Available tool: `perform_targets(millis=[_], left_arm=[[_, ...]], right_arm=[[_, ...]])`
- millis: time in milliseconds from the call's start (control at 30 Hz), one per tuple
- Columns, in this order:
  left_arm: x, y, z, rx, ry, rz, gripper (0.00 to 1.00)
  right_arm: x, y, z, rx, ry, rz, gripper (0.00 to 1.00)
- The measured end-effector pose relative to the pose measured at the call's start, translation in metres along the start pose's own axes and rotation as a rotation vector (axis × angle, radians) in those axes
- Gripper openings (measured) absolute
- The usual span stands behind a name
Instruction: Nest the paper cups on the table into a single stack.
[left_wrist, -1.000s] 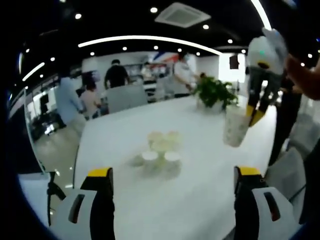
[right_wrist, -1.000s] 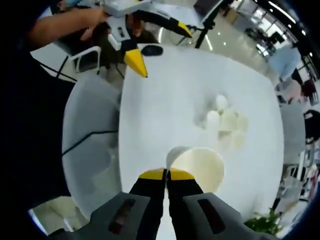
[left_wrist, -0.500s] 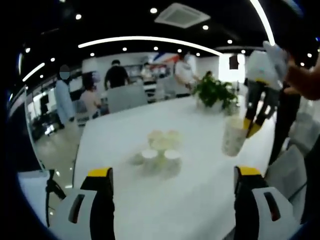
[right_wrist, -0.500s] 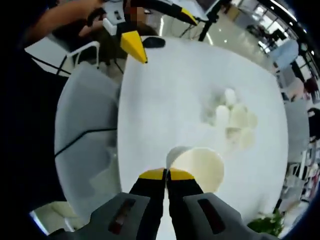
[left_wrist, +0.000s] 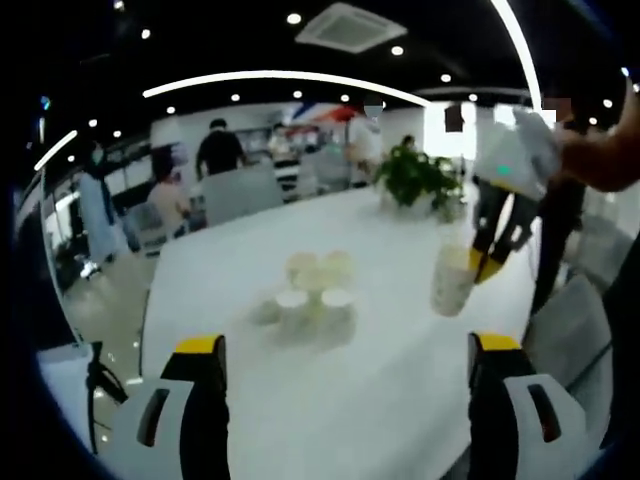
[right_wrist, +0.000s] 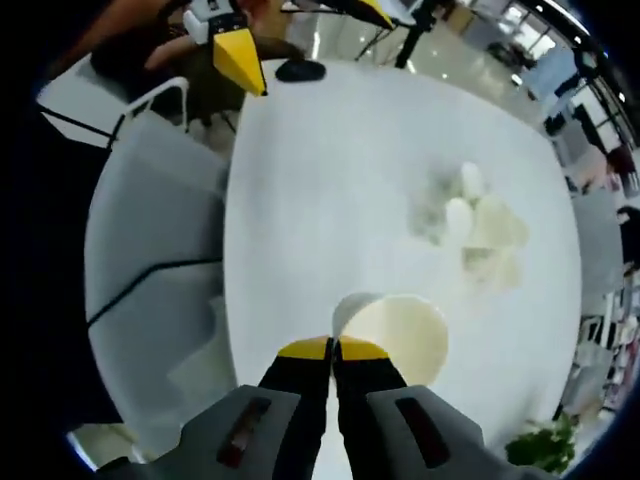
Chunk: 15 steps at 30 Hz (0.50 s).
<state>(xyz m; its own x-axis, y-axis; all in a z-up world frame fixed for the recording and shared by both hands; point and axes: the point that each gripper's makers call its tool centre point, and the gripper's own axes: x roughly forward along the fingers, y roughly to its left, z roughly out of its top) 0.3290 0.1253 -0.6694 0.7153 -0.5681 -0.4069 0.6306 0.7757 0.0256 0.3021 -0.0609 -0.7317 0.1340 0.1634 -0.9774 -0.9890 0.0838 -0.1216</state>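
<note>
Held cup high over the bench, cluster of loose cups ahead and below.

One paper cup hangs upright from the right tool, jaws pinched together on its near rim, mouth up; in the left gripper view the same cup sits clear above the bench, off to the right of the group. The loose cups stand bunched mid-bench, touching or nearly so; from the right tool they lie forward and to the right. Count: about five or six, too blurred to fix; some look mouth-down. Left tool is spread wide with nothing between its jaws, low over the near edge, facing the cluster squarely. Judgement: right tool carries, so the held cup must travel across and descend axis-vertical onto one chosen cup.
</note>
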Motion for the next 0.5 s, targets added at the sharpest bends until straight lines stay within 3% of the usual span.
perform_targets(millis=[133,233,500], left_arm=[[-0.002,0.003,-0.012,-0.023,0.008,-0.005,0.98],[-0.004,-0.001,-0.011,-0.021,-0.014,-0.015,0.98],[-0.003,0.0,-0.017,-0.026,-0.003,-0.01,0.98]], right_arm=[[0.012,0.003,-0.001,0.009,0.005,-0.006,0.0],[0.019,0.007,-0.002,0.007,0.009,-0.003,0.0],[0.035,0.019,-0.001,-0.017,0.029,-0.009,0.0]])
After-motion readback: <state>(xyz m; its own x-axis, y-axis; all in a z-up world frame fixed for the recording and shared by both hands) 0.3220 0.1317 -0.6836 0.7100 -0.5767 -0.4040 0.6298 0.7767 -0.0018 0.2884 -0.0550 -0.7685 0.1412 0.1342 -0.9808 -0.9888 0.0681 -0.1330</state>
